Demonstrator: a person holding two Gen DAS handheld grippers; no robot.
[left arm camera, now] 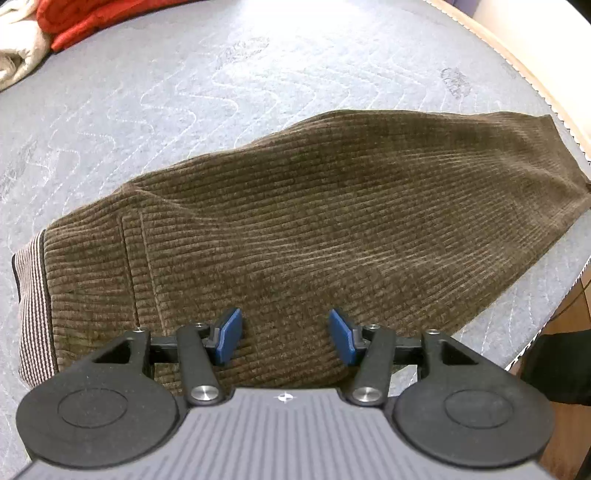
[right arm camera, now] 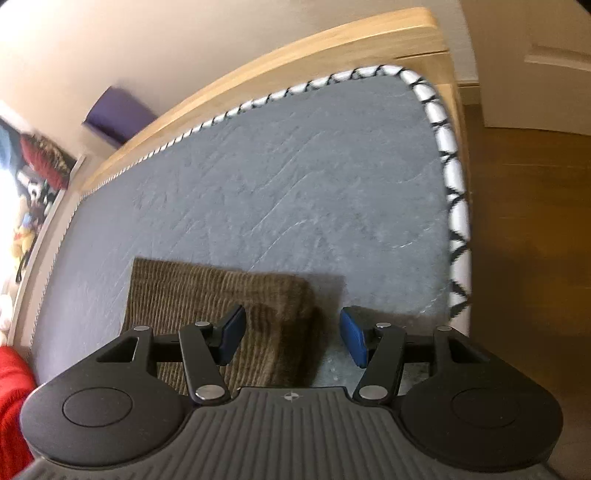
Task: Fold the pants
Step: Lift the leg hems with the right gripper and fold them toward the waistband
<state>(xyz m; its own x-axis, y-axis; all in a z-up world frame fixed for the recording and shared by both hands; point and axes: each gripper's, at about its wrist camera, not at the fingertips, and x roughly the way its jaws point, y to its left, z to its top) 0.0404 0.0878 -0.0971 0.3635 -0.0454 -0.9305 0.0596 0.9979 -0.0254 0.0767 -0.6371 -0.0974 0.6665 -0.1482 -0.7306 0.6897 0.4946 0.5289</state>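
With both the left gripper and the right gripper half open and empty, grip the brown pants squarely at the far-right hem before folding toward the waistband.

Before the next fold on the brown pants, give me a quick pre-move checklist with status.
1. Left gripper open, nothing pinched: ok.
2. Right gripper open, nothing pinched: ok.
3. Brown corduroy pants lying on the grey quilted mattress: ok.
4. Pants lying smooth: not ok, low ridges in the cloth.
5. Pants clear of the red cloth: ok.
6. Striped waistband edges lined up: cannot tell.
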